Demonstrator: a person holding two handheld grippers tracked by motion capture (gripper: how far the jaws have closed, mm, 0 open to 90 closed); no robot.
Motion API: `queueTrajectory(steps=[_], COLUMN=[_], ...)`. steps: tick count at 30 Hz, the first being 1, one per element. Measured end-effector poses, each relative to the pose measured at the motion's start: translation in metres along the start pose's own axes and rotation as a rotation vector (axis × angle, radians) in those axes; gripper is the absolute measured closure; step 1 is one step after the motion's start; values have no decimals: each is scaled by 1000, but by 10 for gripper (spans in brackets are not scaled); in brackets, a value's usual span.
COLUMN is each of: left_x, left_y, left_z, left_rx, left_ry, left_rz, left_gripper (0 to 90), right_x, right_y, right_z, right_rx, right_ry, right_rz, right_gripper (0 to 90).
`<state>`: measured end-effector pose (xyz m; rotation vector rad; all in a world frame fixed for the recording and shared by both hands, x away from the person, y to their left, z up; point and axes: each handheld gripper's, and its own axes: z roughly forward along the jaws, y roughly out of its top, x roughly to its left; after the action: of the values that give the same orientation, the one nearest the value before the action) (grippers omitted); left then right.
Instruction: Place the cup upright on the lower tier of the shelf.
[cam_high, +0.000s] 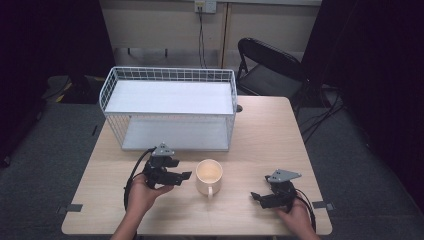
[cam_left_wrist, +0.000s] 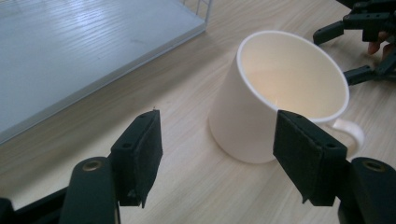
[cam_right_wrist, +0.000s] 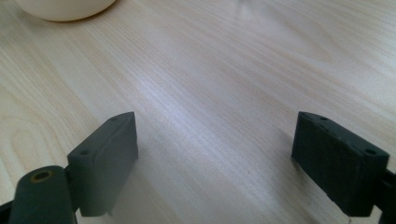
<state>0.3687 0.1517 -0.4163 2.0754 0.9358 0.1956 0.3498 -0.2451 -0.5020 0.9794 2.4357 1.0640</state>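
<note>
We see the left gripper (cam_left_wrist: 217, 154) with its two black jaws spread apart and nothing clamped between them; their inner faces are flat blocks of matte, slightly fuzzy padding, bolted to glossy black arms. In the left gripper view, one pad overlaps the rim of the cream mug (cam_left_wrist: 275, 93), yet in the high view that gripper (cam_high: 186, 176) sits just beside the mug (cam_high: 209, 176) with a gap, so the mug stands free. The mug is a smooth, glazed ceramic cone widening to a round mouth, upright on the table (cam_high: 270, 130), its looped handle turned toward the person. The right gripper (cam_right_wrist: 215, 163) likewise has its jaws released, wide apart over bare wood, with the curved base of the mug at the top left edge of its view; in the high view it (cam_high: 256, 197) rests low near the right front of the table, well apart from the mug, held by a hand (cam_high: 296, 216). The table is pale wood with fine straight grain. Behind the mug stands a white wire basket (cam_high: 167, 75), a rectangular mesh of thin rods with two flat white shelves.
</note>
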Motion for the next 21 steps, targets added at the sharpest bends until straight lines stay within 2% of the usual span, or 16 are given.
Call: queueTrajectory(steps=[4, 6, 14, 21], left_x=[-6, -7, -11, -11], left_y=[8, 11, 21, 21], left_z=[2, 3, 15, 23], left_rx=[-8, -3, 5, 32], left_ry=[-4, 1, 1, -5], left_rz=[7, 24, 13, 10], left_gripper=[345, 349, 375, 391], right_x=[0, 0, 0, 0], right_y=[0, 0, 0, 0], right_z=[0, 0, 0, 0], right_rx=[0, 0, 0, 0], right_ry=[0, 0, 0, 0], right_rz=[0, 0, 0, 0], right_gripper=[138, 138, 138, 138])
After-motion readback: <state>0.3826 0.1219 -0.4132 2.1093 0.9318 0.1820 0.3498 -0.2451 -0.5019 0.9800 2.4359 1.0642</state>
